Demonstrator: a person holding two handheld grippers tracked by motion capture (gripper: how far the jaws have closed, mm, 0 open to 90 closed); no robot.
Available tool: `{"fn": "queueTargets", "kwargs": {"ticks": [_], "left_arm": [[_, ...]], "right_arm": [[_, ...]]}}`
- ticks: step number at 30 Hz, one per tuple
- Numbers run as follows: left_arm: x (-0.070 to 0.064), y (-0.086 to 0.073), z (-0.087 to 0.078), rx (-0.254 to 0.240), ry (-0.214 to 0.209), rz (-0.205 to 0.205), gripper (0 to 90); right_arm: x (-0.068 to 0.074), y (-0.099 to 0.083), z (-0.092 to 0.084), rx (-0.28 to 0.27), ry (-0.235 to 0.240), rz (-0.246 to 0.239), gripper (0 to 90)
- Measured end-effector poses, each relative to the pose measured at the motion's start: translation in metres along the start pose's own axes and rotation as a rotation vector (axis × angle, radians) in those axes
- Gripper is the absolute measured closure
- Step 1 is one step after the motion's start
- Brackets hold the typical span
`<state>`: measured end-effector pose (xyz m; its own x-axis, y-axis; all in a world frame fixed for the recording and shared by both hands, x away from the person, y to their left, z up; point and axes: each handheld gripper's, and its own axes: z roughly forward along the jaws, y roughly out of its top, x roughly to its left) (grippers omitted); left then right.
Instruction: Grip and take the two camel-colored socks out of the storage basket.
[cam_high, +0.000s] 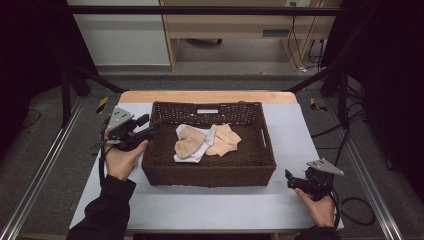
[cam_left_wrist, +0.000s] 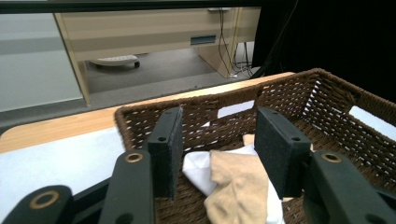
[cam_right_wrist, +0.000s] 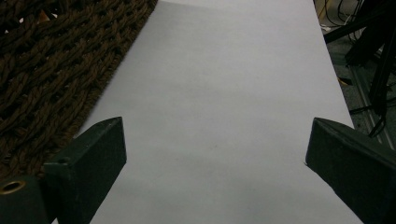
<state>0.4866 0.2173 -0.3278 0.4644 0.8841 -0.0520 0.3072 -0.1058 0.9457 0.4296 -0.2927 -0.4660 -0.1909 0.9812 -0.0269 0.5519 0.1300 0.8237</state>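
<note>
A dark brown woven basket (cam_high: 210, 172) stands in the middle of the pale table. Inside it lie a tan sock (cam_high: 189, 142) on a white cloth (cam_high: 207, 142), and a peach cloth (cam_high: 225, 140) beside them. My left gripper (cam_high: 152, 126) hovers over the basket's left rim, open, nothing between its pads. In the left gripper view the tan sock (cam_left_wrist: 238, 186) and white cloth (cam_left_wrist: 198, 168) lie beyond the spread jaws, apart from them. My right gripper (cam_high: 289, 179) rests at the table's front right, jaws wide open over the bare table (cam_right_wrist: 224, 93), next to the basket wall (cam_right_wrist: 42, 70).
A metal frame and rails (cam_high: 40, 170) border the table. Cables (cam_high: 357, 207) trail on the floor at right. A wooden cabinet (cam_high: 240, 25) stands behind the table. The table's wooden back edge (cam_high: 210, 96) lies just behind the basket.
</note>
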Motion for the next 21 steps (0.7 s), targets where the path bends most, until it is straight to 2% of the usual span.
{"fn": "queueTargets", "kwargs": {"ticks": [8, 21], "left_arm": [[-0.011, 0.004, 0.028, 0.013, -0.001, 0.011, 51.7], [-0.018, -0.01, 0.076, 0.051, -0.011, 0.021, 46.4]], "right_arm": [[0.0, 0.0, 0.0, -0.002, 0.003, 0.002, 5.4], [0.0, 0.0, 0.0, 0.001, 0.005, 0.004, 5.4]]}}
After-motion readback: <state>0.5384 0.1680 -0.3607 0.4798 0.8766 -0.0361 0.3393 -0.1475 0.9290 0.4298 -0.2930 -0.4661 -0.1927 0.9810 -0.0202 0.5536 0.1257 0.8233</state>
